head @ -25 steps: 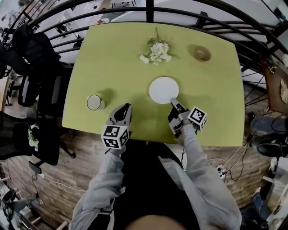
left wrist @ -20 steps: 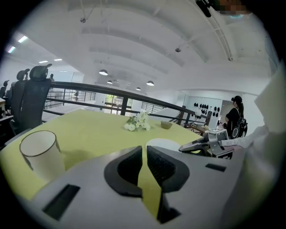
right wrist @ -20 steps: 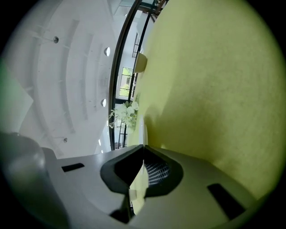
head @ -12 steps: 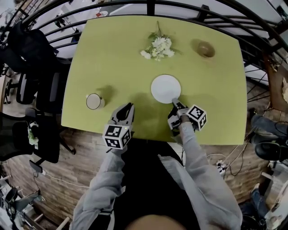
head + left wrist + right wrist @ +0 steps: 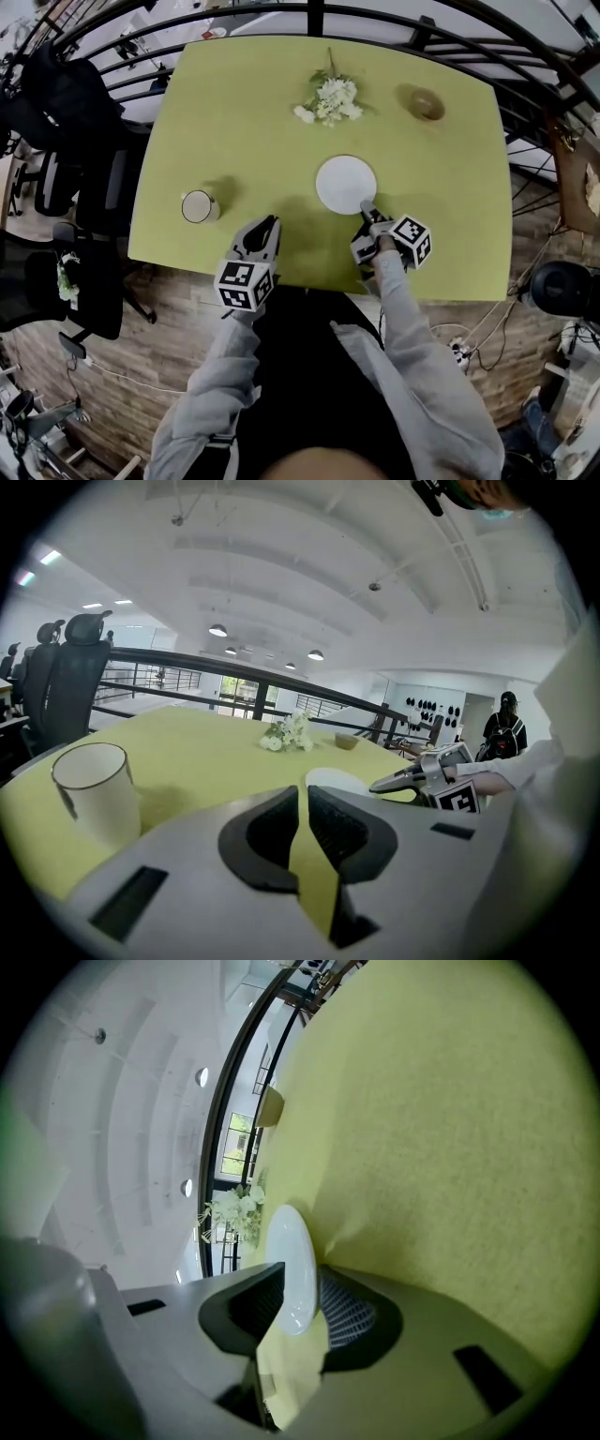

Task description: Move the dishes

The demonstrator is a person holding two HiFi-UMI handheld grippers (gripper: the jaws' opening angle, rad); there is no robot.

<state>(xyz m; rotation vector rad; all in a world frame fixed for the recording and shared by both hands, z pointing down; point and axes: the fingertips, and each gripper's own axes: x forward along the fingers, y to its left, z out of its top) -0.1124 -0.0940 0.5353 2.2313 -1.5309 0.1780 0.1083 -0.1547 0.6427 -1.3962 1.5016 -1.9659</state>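
A white plate (image 5: 345, 184) lies flat on the green table (image 5: 244, 122), right of centre. My right gripper (image 5: 366, 208) is at its near rim. In the right gripper view the plate (image 5: 292, 1269) stands between the two pads, and the jaws have just been opening, with a thin gap on one side. A white cup (image 5: 198, 206) stands at the left. My left gripper (image 5: 267, 223) hovers near the front edge to the right of the cup (image 5: 89, 789), shut with nothing in it.
A bunch of white flowers (image 5: 328, 98) lies at the back centre. A small brown bowl (image 5: 424, 103) sits at the back right. Black railings and office chairs (image 5: 66, 122) surround the table. The front edge runs just under both grippers.
The right gripper has sunk slightly at the plate's near rim. The plate rests in the same spot on the table. The left gripper has kept still.
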